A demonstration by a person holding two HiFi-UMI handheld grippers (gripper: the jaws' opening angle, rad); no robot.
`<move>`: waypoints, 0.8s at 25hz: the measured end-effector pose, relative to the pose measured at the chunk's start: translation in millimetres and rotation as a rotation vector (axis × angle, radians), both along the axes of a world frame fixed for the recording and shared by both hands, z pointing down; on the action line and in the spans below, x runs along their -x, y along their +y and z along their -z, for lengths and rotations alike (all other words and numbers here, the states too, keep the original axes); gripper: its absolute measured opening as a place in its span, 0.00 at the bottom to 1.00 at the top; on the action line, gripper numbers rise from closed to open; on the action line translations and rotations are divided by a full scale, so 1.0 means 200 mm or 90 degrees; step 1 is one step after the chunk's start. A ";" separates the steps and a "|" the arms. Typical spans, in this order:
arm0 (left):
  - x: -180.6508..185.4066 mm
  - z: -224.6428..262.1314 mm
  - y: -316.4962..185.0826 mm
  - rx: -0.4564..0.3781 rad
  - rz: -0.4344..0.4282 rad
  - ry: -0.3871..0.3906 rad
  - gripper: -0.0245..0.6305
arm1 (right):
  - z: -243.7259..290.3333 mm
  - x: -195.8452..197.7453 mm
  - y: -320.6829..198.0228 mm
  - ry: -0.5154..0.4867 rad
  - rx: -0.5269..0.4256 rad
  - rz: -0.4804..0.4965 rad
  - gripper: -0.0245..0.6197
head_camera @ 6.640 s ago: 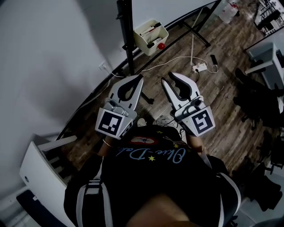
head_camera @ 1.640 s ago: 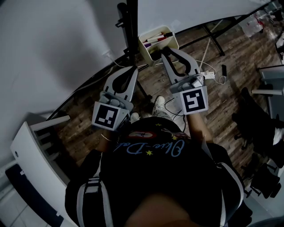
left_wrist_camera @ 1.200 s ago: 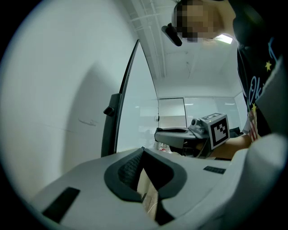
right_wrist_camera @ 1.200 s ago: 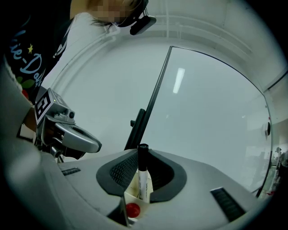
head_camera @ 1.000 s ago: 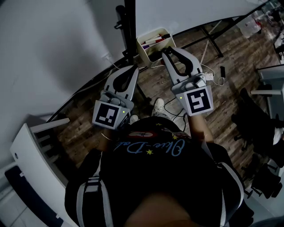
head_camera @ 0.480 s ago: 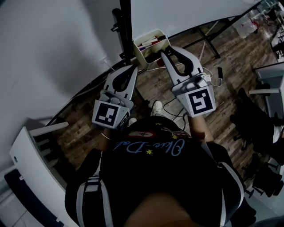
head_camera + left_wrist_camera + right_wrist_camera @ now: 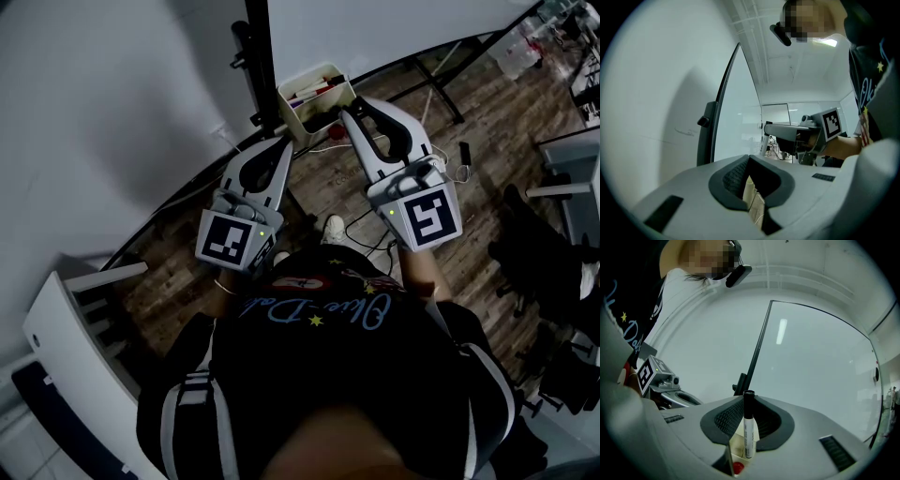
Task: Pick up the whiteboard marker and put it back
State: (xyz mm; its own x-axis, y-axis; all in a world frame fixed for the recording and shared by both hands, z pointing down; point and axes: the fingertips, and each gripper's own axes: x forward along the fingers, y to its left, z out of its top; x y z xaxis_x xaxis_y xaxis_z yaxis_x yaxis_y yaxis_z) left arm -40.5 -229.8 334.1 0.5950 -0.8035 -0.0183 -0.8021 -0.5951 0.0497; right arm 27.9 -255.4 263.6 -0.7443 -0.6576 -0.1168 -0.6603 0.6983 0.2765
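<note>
Held left gripper (image 7: 284, 148) w/ jaws together on nothing, just left of white bin (image 7: 298, 114) & on its near side. Had whiteboard marker (image 7: 748, 427) clamped upright in right gripper (image 7: 359, 108), cap up, long axis vertical, lower end seemingly right over bin. Judged right gripper the nearer one. Next move prob. straight down into bin, then release.
</note>
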 end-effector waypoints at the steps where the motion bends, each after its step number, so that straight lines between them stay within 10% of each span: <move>1: 0.00 0.00 0.00 0.001 -0.001 -0.001 0.04 | 0.00 0.00 0.00 -0.002 0.000 0.000 0.15; 20: -0.01 0.00 0.03 0.005 -0.019 -0.012 0.04 | 0.02 -0.02 0.06 -0.010 0.001 -0.012 0.15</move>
